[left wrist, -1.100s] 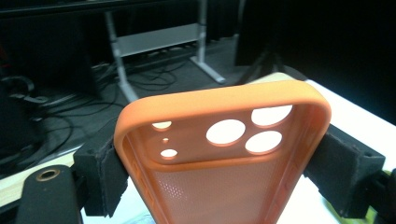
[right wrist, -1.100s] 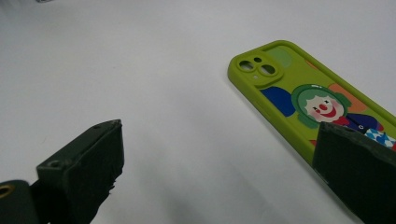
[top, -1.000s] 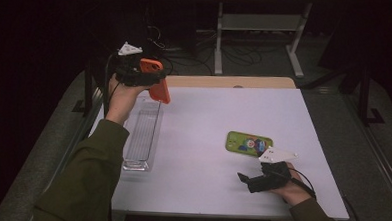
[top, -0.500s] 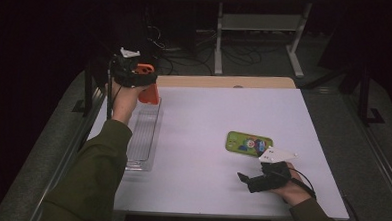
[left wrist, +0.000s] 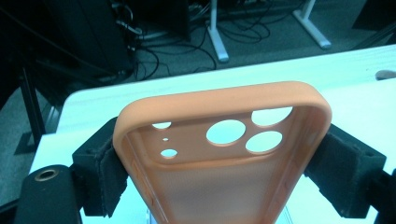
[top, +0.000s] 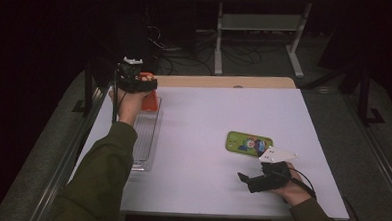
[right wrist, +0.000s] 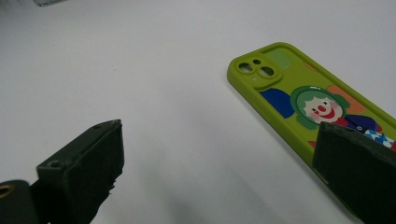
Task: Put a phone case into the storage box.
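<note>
Left tongs (top: 146,91) clamped across the width of an orange phone case (left wrist: 224,154), long axis running straight ahead, clear tray (top: 145,138) directly beneath on the desk (top: 208,121); right tongs (right wrist: 224,177) wide, bare, green phone case (right wrist: 317,107) just ahead-right.

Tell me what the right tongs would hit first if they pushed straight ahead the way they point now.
Probably nothing soon: the right tongs stand open over bare white table, and the green phone case lies off to one side, beside one pad. Depth is hard to judge.
</note>
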Tool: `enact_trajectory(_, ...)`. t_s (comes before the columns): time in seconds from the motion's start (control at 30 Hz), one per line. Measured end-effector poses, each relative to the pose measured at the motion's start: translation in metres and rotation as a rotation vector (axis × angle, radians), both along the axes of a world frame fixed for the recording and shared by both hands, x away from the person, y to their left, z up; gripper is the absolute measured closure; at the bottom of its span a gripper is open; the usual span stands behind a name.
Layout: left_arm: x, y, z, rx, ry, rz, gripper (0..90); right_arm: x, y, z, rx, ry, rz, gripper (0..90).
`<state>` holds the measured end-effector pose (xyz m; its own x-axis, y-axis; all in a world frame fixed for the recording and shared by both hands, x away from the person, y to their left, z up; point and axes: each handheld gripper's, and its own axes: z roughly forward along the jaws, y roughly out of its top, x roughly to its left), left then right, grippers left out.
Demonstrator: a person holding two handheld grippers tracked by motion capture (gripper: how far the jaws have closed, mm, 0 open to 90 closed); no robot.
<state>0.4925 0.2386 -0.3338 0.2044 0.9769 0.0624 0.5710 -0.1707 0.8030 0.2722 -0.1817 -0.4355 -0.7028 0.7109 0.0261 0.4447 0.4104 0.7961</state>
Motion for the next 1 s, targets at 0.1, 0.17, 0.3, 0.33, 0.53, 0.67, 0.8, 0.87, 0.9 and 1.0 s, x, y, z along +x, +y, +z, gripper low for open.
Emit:
enact_trajectory(0.1,0.002,-0.002,-0.006,0.01,-0.005,0.02,15.1,0.0,0.0,0.0,0.0,0.0,0.0,1.6)
enact_trajectory(0.17,0.002,-0.003,-0.009,0.029,-0.001,0.033,15.0,0.0,0.0,0.0,-0.001,-0.001,0.0,1.6)
enact_trajectory(0.3,0.004,-0.005,-0.015,0.023,0.008,0.039,14.9,0.0,-0.001,0.0,-0.001,-0.003,0.001,1.6)
enact_trajectory(0.33,0.004,-0.006,-0.017,0.029,0.015,0.047,14.8,0.0,-0.001,0.0,-0.001,-0.004,0.001,1.6)
enact_trajectory(0.53,0.006,-0.006,-0.02,0.037,0.017,0.048,14.6,0.0,-0.001,0.0,-0.001,-0.004,0.002,1.6)
enact_trajectory(0.67,0.008,-0.006,-0.025,0.039,0.027,0.058,14.4,0.0,-0.001,0.0,-0.001,-0.003,0.002,1.6)
enact_trajectory(0.8,0.007,-0.007,-0.026,0.033,0.021,0.057,14.2,0.0,-0.001,0.001,0.0,-0.004,0.002,1.6)
enact_trajectory(0.87,0.008,-0.006,-0.026,0.028,0.015,0.051,13.6,0.0,-0.001,0.0,0.0,-0.004,0.001,1.6)
enact_trajectory(0.9,0.008,-0.006,-0.026,0.028,0.015,0.051,13.4,0.0,-0.001,0.0,0.0,-0.004,0.001,1.6)
enact_trajectory(1.0,0.009,-0.005,-0.026,0.037,0.012,0.046,11.6,0.0,-0.001,0.001,-0.003,-0.004,0.004,1.6)
